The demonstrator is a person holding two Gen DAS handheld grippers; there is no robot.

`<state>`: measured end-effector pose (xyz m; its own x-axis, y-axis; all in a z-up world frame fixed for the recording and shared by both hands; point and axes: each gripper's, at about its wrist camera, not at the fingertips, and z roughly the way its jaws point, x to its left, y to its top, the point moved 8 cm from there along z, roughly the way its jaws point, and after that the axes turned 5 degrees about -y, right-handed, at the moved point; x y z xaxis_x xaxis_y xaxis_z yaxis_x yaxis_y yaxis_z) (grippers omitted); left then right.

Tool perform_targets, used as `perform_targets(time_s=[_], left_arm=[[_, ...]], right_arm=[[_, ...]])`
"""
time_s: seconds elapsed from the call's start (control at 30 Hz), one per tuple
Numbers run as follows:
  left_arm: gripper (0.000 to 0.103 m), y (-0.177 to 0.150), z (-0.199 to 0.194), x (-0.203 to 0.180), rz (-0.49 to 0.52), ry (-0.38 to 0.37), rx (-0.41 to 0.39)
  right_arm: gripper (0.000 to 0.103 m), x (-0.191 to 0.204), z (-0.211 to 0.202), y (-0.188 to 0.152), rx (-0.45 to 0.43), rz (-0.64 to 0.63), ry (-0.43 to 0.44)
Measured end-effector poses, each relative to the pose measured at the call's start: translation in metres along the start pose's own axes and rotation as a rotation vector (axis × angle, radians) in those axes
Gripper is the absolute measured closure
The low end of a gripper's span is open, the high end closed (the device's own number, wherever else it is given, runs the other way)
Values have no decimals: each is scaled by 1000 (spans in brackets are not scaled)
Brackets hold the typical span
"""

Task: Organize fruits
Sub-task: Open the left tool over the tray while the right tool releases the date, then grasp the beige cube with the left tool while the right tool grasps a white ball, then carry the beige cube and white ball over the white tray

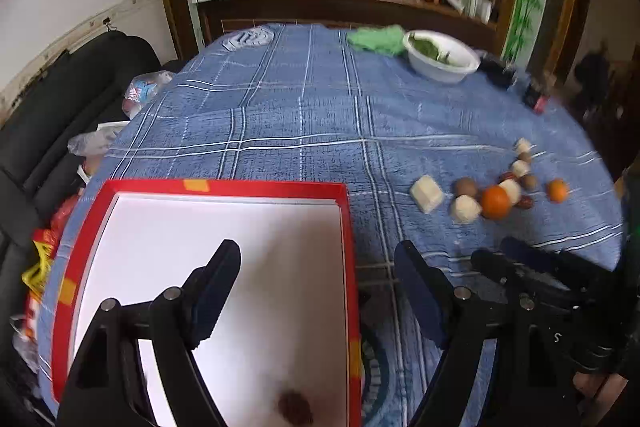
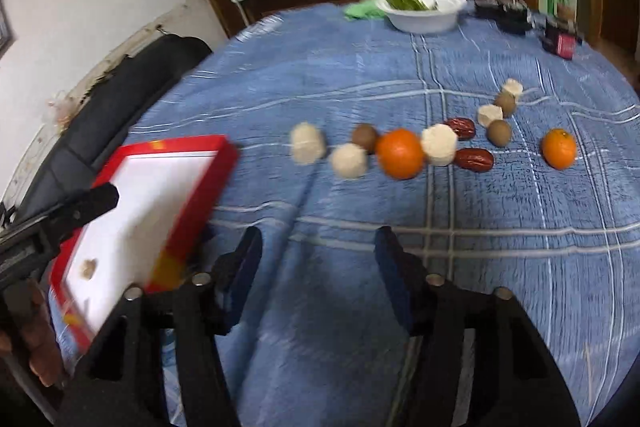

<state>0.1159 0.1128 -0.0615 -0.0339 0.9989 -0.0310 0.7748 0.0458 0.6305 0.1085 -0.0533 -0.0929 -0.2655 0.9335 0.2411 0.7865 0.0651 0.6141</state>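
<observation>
A red-rimmed box with a white floor (image 1: 240,227) lies on the blue checked tablecloth; it also shows in the right wrist view (image 2: 160,187). One small dark red fruit (image 1: 295,407) lies in it. My left gripper (image 1: 316,267) is open and empty over the box's right rim. My right gripper (image 2: 318,247) is open and empty above bare cloth, short of a row of fruit: two oranges (image 2: 400,153) (image 2: 559,148), red dates (image 2: 474,159), brown round fruits (image 2: 365,136) and several pale chunks (image 2: 307,143). The row shows in the left wrist view too (image 1: 495,202).
A white bowl of greens (image 2: 424,9) and a green cloth (image 1: 376,39) sit at the table's far side, with dark small items (image 2: 560,41) to the right. A black sofa (image 1: 60,115) with bags flanks the table's left edge. A cabinet stands behind.
</observation>
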Motion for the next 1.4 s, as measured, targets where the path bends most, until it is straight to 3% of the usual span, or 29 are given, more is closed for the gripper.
perform_targets(time_s=[0.2,0.33,0.43,0.6,0.83,0.9,0.93,0.97,1.0,1.17,1.4], left_arm=[[24,8,26,-2,-35,-33,38],[24,14,31,-11,-9,-43,27],[24,19,36,-21,-5,-53,25],[24,18,58,-52,28,-53,53],[24,26,91,-82,66,2,84],[34,25,97,-90,81,15,99],[56,23,100,-90,80,29,111],[70,23,100,-91,66,17,109],[74,22,99,-91,56,18,115],[74,14,87,-94,69,31,114],[74,1,40,-93,46,8,55]], right_arm=[[59,-1,34,22,36,-39,-26],[73,-2,49,33,33,-67,-72],[74,-2,56,41,33,-79,-82],[74,-10,49,37,35,-95,-83],[74,-40,5,22,-18,-52,-80],[74,-47,-4,20,-30,-41,-75],[74,-51,-9,20,-39,-34,-74],[74,-53,-14,20,-45,-28,-71],[74,-56,-18,20,-51,-24,-67],[74,-60,-29,20,-70,-19,-58],[74,-54,-40,11,-80,-19,-47]])
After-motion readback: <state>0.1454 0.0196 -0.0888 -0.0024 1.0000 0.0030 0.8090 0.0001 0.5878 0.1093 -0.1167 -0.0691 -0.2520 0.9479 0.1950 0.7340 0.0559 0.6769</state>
